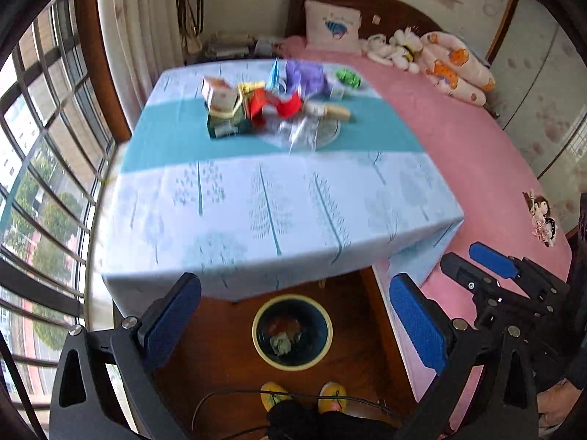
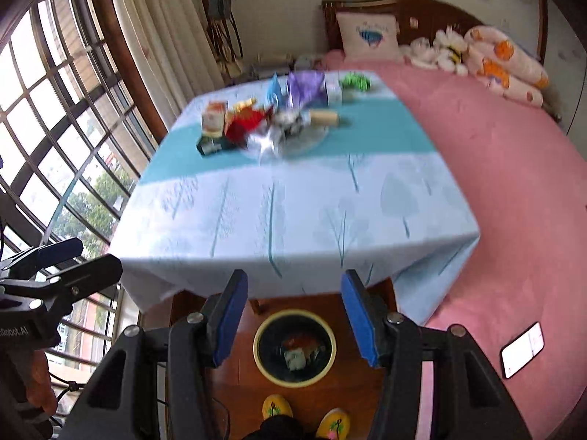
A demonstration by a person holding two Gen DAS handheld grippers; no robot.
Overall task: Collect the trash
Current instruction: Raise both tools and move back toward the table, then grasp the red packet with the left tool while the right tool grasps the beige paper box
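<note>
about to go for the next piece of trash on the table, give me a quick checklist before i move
1. Left gripper empty, jaws apart: ok.
2. Right gripper empty, jaws apart: ok.
3. Bin on the floor below the table edge, open, already holding some trash: ok.
4. Trash pile left on the table, toward its far side: ok, work remains.
5. Near part of the tablecloth bare, path to the pile unobstructed: ok.
6. Which piece sits loose on top: cannot tell, pictures are blurred.
</note>
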